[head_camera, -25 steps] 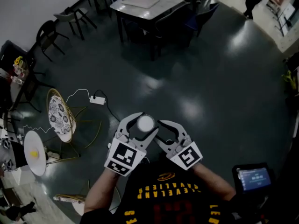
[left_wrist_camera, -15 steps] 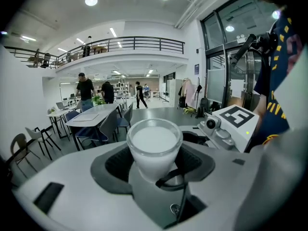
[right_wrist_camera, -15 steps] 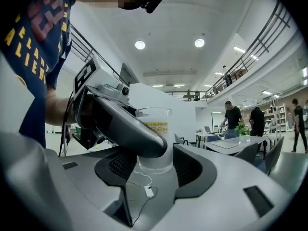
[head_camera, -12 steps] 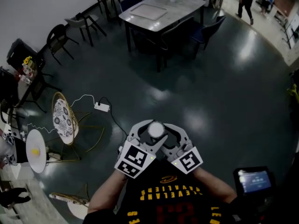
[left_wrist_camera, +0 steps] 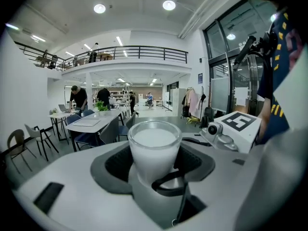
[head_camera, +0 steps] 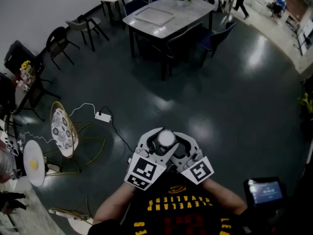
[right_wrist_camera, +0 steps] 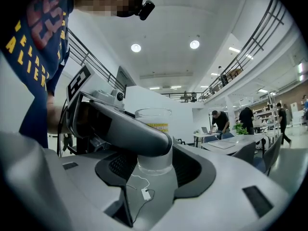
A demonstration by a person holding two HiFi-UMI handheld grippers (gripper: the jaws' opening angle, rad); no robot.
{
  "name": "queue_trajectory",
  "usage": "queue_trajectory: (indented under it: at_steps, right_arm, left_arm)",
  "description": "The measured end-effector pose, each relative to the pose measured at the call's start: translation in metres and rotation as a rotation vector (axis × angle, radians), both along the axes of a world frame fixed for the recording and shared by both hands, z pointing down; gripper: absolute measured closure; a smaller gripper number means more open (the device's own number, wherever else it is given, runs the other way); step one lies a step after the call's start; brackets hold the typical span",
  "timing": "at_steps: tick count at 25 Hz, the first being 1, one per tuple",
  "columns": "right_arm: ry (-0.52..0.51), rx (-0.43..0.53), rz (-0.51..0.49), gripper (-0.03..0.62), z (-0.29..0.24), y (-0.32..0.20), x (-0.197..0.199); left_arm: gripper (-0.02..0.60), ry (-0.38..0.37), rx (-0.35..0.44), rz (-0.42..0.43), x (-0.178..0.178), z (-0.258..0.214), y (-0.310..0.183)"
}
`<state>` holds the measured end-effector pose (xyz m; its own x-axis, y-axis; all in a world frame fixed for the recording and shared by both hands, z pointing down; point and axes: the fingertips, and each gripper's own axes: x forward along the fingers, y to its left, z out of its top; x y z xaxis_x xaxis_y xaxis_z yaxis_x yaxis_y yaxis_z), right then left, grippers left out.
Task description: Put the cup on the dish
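A white cup [head_camera: 166, 138] hangs above the dark floor in front of the person's chest. My left gripper [head_camera: 162, 140] is shut on the cup [left_wrist_camera: 154, 146], with a dark pad on each side of it. My right gripper [head_camera: 172, 141] comes in from the other side. Its jaws have just been opening and stand open around the same cup [right_wrist_camera: 153, 124], their pads apart from it. One left finger [right_wrist_camera: 130, 129] crosses in front of the cup in the right gripper view. I cannot make out a dish in any view.
A grey table [head_camera: 166, 13] with chairs stands far ahead. At the left are a wire chair with a patterned cushion [head_camera: 62, 129], a power strip with cord [head_camera: 102, 116] and a round white tabletop [head_camera: 33, 163]. A lit screen [head_camera: 266, 190] sits at lower right.
Both grippers and the cup have drifted right and nearer the person in the head view. The right gripper has closed in beside the left, its jaws now spread around the cup.
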<state>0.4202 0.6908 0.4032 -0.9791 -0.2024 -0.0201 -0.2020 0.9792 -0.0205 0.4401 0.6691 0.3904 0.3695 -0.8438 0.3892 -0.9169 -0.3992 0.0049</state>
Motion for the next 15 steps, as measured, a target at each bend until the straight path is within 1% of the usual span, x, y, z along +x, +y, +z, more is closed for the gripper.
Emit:
queue_trajectory:
  at_steps: [4, 7, 11, 15]
  right_arm:
    - [0.012, 0.007, 0.012, 0.361, 0.0, -0.019, -0.012]
    - [0.022, 0.002, 0.019, 0.361, 0.002, -0.038, -0.025]
    - [0.043, 0.003, 0.022, 0.361, 0.006, -0.06, -0.052]
    - [0.058, -0.001, 0.033, 0.361, 0.006, -0.082, -0.085]
  left_arm:
    - [0.321, 0.025, 0.026, -0.006, -0.013, -0.001, -0.02]
    - [0.321, 0.035, 0.028, -0.013, -0.026, 0.002, -0.038]
    - [0.321, 0.031, 0.021, -0.01, -0.052, 0.006, -0.061]
    - [0.321, 0.032, 0.021, -0.002, -0.085, 0.005, -0.083]
